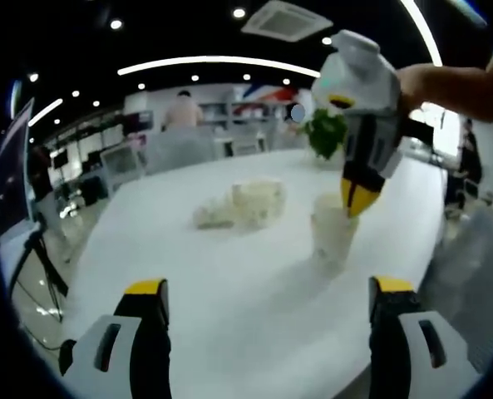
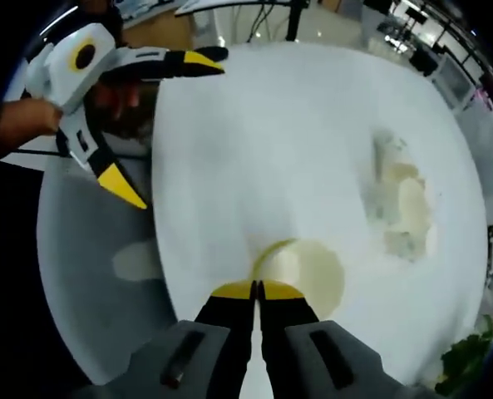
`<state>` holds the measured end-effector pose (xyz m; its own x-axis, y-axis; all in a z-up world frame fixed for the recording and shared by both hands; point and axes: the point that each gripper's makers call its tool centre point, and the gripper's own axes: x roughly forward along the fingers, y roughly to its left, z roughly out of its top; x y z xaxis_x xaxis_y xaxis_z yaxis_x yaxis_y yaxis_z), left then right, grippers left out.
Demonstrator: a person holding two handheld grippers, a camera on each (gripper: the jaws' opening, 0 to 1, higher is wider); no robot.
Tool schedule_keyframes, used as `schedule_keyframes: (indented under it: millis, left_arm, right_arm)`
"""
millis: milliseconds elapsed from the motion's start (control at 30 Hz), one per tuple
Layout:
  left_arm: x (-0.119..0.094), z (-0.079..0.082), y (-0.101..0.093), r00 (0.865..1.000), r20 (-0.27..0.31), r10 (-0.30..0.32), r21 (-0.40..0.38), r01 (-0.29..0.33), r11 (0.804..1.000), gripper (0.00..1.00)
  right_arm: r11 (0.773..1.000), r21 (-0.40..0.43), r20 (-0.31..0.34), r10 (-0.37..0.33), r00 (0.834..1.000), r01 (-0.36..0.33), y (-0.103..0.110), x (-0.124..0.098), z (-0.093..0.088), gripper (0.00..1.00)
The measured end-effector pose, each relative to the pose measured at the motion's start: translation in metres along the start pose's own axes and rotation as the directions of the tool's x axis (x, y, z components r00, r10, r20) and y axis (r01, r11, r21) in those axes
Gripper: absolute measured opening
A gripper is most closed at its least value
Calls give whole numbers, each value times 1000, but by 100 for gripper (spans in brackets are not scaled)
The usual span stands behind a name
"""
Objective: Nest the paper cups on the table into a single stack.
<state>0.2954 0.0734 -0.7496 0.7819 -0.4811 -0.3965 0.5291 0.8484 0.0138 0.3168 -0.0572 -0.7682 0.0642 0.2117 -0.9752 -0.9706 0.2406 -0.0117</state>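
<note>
1. In the left gripper view, the left gripper (image 1: 267,301) has its yellow-tipped jaws spread wide with nothing between them, low over the white surface (image 1: 229,283); the right gripper view sees the same gripper (image 2: 171,125) from above, jaws wide apart, at the surface's (image 2: 254,141) edge, with a hand (image 2: 17,120) behind it.
2. The right gripper (image 2: 256,289) has its jaws pressed together on the rim of the cup (image 2: 308,270), seen from above with its mouth open to the camera; the left gripper view shows this gripper (image 1: 358,195) from the side, pointing down into the top of the upright cup (image 1: 333,233), a hand (image 1: 454,87) behind it; how many cups are nested there I cannot tell.
3. More cups (image 1: 242,206) lie in a loose, blurred heap on the surface, left of and beyond the upright cup in the left gripper view; from above they (image 2: 404,208) lie well apart from the held cup.
4. A plant (image 1: 325,133) stands at the far side of the surface; its leaves (image 2: 466,357) show at the rim of the right gripper view.
</note>
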Motion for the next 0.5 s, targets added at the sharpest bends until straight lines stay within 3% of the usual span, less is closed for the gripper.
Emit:
schedule_keyframes:
  millis: [400,500]
  left_arm:
    - [1,1,-3,1000,0,-17,22,17,1000,99]
    - [1,1,-1,1000,1,-12,17,12,1000,99]
  right_arm:
    - [1000,8,20,-8,1000,8,8,11,-7,0]
    - [999,34,57,-2,998,0,8,8,-3,0]
